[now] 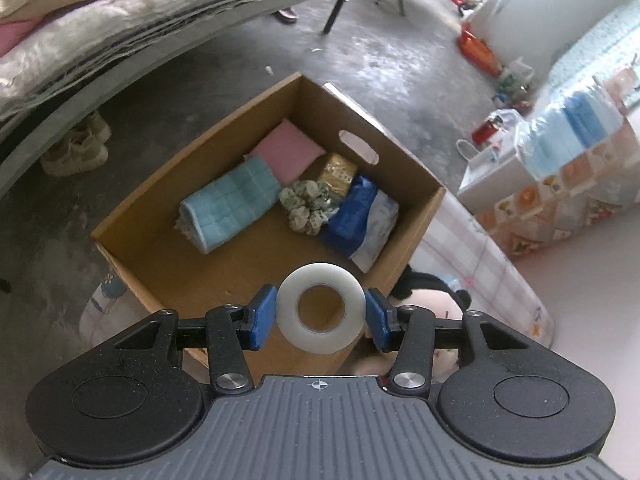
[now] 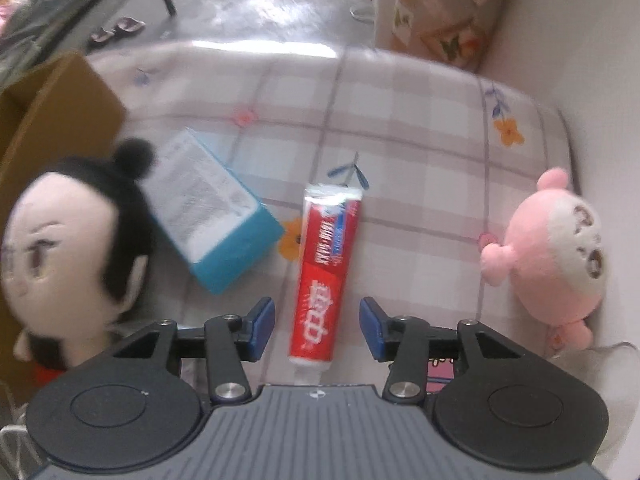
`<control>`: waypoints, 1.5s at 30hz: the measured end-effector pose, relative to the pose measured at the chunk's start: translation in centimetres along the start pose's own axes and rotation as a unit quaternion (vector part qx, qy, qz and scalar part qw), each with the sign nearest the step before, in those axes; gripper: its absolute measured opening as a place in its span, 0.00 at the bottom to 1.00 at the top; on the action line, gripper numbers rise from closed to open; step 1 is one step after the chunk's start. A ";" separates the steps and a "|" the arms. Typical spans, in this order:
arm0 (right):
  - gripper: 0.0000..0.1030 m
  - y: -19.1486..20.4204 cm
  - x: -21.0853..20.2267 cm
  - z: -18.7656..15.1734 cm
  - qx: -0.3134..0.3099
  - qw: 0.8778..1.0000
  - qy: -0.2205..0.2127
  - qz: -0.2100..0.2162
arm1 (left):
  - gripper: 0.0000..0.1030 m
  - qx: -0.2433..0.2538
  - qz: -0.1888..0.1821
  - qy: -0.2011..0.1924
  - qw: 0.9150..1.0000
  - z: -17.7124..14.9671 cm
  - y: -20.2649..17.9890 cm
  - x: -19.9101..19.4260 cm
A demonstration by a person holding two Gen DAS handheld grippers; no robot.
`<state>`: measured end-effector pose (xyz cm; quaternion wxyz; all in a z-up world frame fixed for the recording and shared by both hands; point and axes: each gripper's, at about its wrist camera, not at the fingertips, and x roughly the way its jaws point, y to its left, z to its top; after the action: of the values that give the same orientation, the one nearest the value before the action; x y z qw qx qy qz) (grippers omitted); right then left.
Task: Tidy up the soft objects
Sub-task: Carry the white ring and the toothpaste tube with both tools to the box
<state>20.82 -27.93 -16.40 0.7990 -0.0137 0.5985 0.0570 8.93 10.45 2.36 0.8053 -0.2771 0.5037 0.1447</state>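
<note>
My left gripper point(image 1: 320, 318) is shut on a white tape roll point(image 1: 321, 309), held above the near part of an open cardboard box point(image 1: 400, 144). Inside the box lie a teal quilted cloth point(image 1: 230, 202), a pink pad point(image 1: 286, 151), a gold packet point(image 1: 338, 172), a floral scrunchie point(image 1: 308, 206) and a blue-and-white pack point(image 1: 362, 220). My right gripper point(image 2: 317, 324) is open over a checked sheet point(image 2: 400, 140), its blue pads on either side of a red toothpaste tube point(image 2: 326, 276) without touching it. A black-haired plush doll point(image 2: 68, 256) lies to the left, a pink plush point(image 2: 560, 248) to the right.
A teal-edged box point(image 2: 216, 216) lies between the doll and the tube. The cardboard box's corner point(image 2: 60, 92) shows at the left of the right wrist view. A bed point(image 1: 80, 40), shoes point(image 1: 76, 148) and bags point(image 1: 568, 152) surround the box on the concrete floor.
</note>
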 end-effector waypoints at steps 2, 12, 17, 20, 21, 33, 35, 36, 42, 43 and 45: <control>0.48 -0.3 1.5 0.1 0.002 1.000 0.013 0.001 | 0.46 -0.009 0.002 -0.003 1.000 -0.6 0.5 -0.3; 0.28 -1.6 2.5 -0.8 0.022 0.999 0.025 0.013 | 0.46 -0.030 0.015 -0.019 0.999 -2.0 -0.2 0.1; 0.27 -6.3 0.7 -2.9 0.199 0.971 0.051 0.123 | 0.46 -0.029 0.019 -0.020 0.999 -2.0 -0.2 -0.9; 0.27 -7.6 -1.6 -5.2 0.269 0.944 0.050 0.184 | 0.46 -0.034 0.022 -0.012 0.999 -1.8 0.6 -1.7; 0.27 -7.5 -2.8 -5.9 0.279 0.939 0.050 0.197 | 0.46 -0.036 0.022 -0.009 0.999 -1.8 0.8 -2.1; 0.27 4.0 -16.8 -8.8 0.215 0.912 0.044 0.346 | 0.46 -0.016 0.070 0.007 0.997 -0.1 6.2 -12.4; 0.27 6.9 -17.2 -7.8 0.190 0.910 0.037 0.367 | 0.46 -0.005 0.072 0.000 0.997 0.4 7.0 -12.5; 0.27 8.5 -17.1 -7.1 0.175 0.911 0.030 0.373 | 0.46 0.000 0.072 -0.004 0.997 0.7 7.3 -12.1; 0.28 17.2 -14.3 -3.4 0.119 0.913 0.000 0.390 | 0.46 0.023 0.046 -0.005 0.999 2.6 8.1 -4.9; 0.28 18.6 -13.5 -2.8 0.115 0.916 -0.005 0.384 | 0.46 0.028 0.039 -0.005 0.999 2.9 8.1 -3.6; 0.28 21.4 -12.1 -2.0 0.100 0.928 -0.011 0.359 | 0.46 0.036 0.032 0.000 0.999 3.6 8.0 -0.4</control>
<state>13.27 -7.81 -4.41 0.7291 0.2825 0.5570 0.2799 7.32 19.06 1.51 0.8097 -0.2321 0.5172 0.1519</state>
